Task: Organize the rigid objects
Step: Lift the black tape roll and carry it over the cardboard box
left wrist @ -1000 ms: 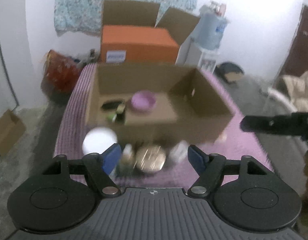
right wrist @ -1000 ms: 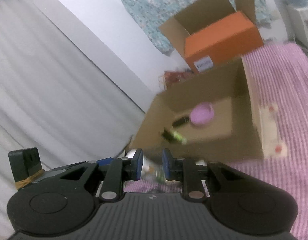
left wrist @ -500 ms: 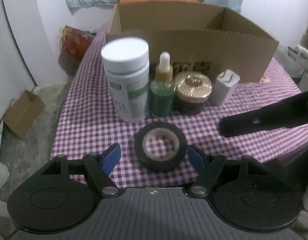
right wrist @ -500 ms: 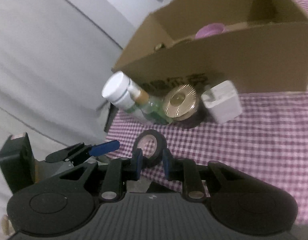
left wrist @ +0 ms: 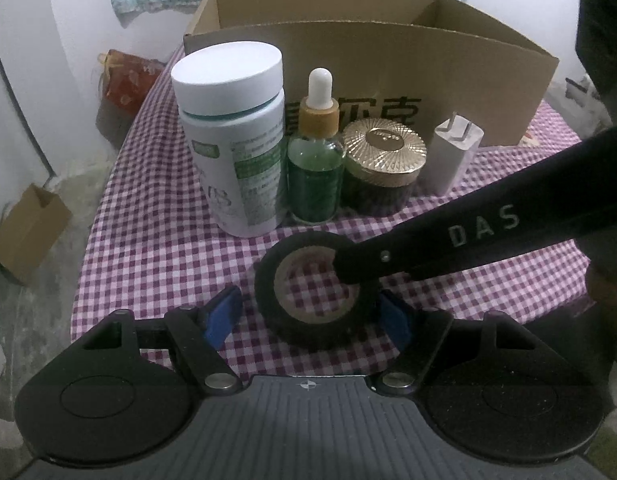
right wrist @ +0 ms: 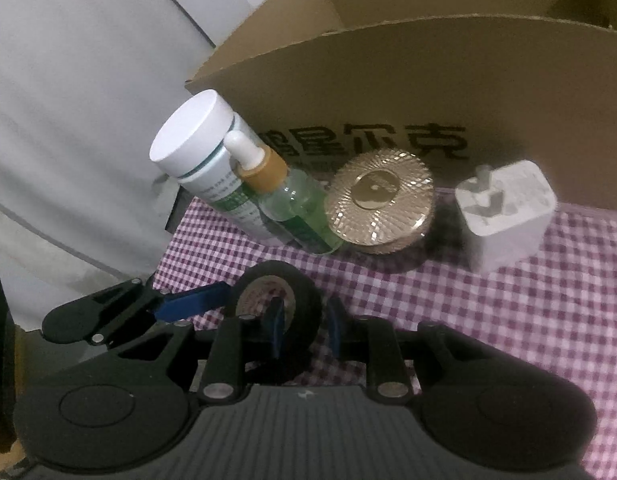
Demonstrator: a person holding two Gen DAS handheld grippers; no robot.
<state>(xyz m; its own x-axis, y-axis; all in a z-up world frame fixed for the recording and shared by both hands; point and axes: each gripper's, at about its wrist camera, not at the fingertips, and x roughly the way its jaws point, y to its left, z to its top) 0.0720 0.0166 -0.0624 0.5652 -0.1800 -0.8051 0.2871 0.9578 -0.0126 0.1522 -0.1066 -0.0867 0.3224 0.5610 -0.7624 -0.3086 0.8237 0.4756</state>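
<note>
A black tape roll [left wrist: 314, 290] lies flat near the checked table's [left wrist: 156, 248] front edge. The left gripper [left wrist: 308, 314] stands spread around it. The right gripper [right wrist: 302, 326], nearly closed, straddles the roll's wall; contact unclear. A cardboard box [left wrist: 388, 52] blocks the far side.

Checked tablecloth [left wrist: 156, 216] under tape roll [left wrist: 308, 312], bottles

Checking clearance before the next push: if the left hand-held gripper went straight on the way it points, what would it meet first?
Most likely the black tape roll, which lies flat on the checked cloth between the open left hand-held gripper fingers. The right hand-held gripper already reaches into its hole. Depth is hard to judge.
</note>
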